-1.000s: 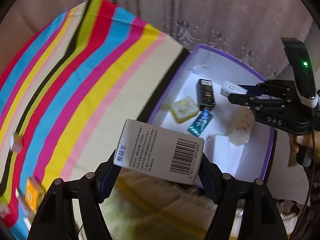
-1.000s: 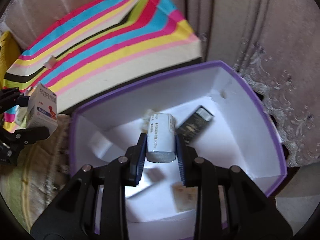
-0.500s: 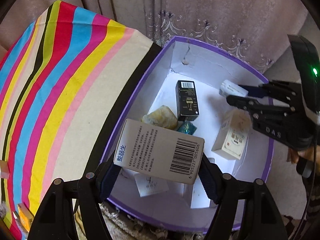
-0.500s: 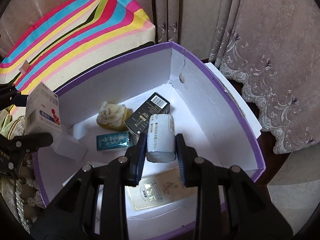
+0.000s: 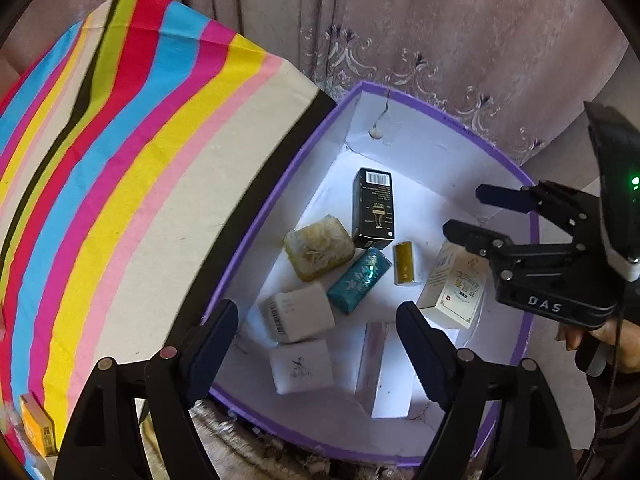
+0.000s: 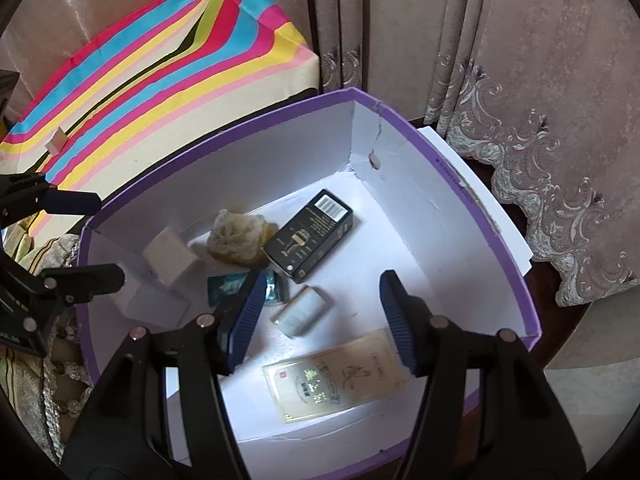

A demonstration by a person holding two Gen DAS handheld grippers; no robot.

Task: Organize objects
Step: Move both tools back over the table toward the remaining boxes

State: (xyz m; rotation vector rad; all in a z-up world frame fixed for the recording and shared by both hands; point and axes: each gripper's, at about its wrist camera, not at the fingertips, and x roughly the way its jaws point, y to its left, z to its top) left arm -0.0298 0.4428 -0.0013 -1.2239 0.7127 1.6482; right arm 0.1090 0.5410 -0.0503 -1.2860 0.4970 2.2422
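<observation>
left gripper (image 5: 316, 332): spread, holding nothing, above purple box (image 5: 530, 240) | right gripper (image 6: 320, 312): spread, holding nothing | white carton (image 5: 298, 312): in box, barcode end toward striped cloth (image 5: 120, 160) | small roll (image 6: 300, 312): on box floor, long axis diagonal | black carton (image 6: 310, 240): flat, barcode end toward far wall

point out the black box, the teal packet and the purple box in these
black box (image 5: 373, 209), left wrist view, middle of its printed top face
teal packet (image 5: 359, 280), left wrist view, centre of its foil face
purple box (image 6: 486, 222), right wrist view, its right rim
</observation>
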